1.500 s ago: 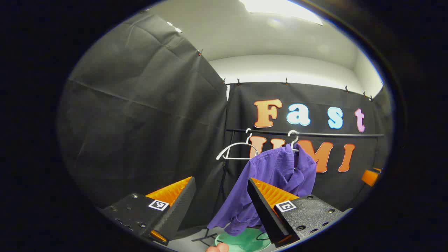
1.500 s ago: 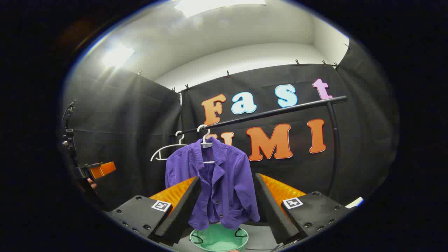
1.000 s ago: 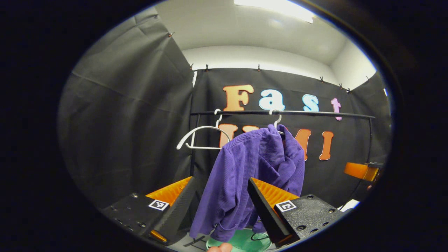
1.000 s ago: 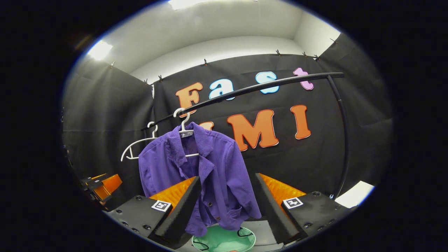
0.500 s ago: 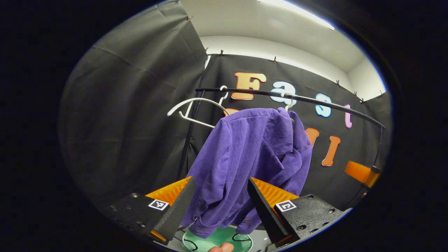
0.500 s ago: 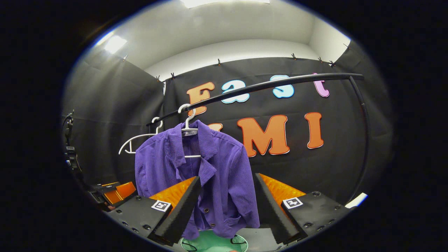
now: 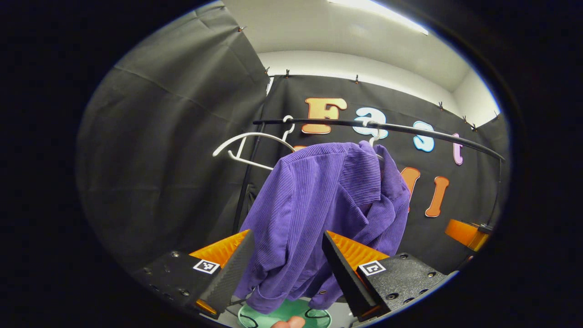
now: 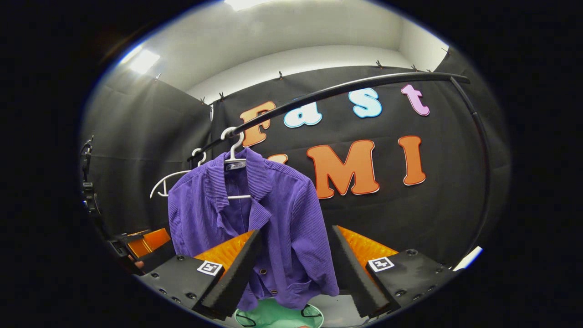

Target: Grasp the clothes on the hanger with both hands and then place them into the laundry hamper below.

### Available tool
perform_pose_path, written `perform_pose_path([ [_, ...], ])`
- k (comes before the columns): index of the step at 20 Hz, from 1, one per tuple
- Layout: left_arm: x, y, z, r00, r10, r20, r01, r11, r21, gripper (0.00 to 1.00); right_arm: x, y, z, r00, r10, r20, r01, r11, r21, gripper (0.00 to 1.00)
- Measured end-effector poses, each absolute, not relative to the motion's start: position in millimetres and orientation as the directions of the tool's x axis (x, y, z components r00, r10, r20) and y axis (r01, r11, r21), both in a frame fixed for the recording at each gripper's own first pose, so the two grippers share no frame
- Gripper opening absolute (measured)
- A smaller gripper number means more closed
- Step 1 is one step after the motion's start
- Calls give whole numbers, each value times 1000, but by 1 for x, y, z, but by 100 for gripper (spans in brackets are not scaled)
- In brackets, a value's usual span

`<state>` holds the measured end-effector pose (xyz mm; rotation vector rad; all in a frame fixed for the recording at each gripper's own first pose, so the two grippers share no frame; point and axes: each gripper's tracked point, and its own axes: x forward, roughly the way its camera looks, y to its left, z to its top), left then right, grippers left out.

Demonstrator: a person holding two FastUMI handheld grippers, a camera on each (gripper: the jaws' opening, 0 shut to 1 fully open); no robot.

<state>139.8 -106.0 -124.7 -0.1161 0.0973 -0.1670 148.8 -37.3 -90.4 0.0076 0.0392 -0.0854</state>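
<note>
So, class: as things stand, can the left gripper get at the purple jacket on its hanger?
Probably yes. The left gripper is open, and the purple jacket hangs straight ahead between its fingers with nothing in between.

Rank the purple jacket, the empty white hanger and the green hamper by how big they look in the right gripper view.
1. Purple jacket, by far the largest.
2. Empty white hanger.
3. Green hamper, though the jacket hem and the picture's lower edge hide much of it, so its place against the hanger is unsure.
</note>
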Motion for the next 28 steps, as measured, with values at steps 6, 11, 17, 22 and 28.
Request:
perform_pose_path([
  [6,128,-74,-132,982,-142,-122,126,983,-132,96,203,-5,-131,994,-8,-108,8,1000,-1,94],
  [11,121,-45,-136,985,-98,-143,84,991,-101,96,263,29,-175,988,11,-153,-11,1000,4,94],
  [17,112,-20,-137,980,-133,-149,122,989,-85,92,335,13,-228,967,-180,-182,171,983,-65,100],
  [22,105,-9,-139,958,-240,-160,228,970,-87,92,353,-23,-256,939,-269,-214,251,962,-109,86],
  [28,115,-56,-155,936,-306,-172,291,951,-108,92,323,-37,-238,960,-182,-214,148,975,-164,18],
])
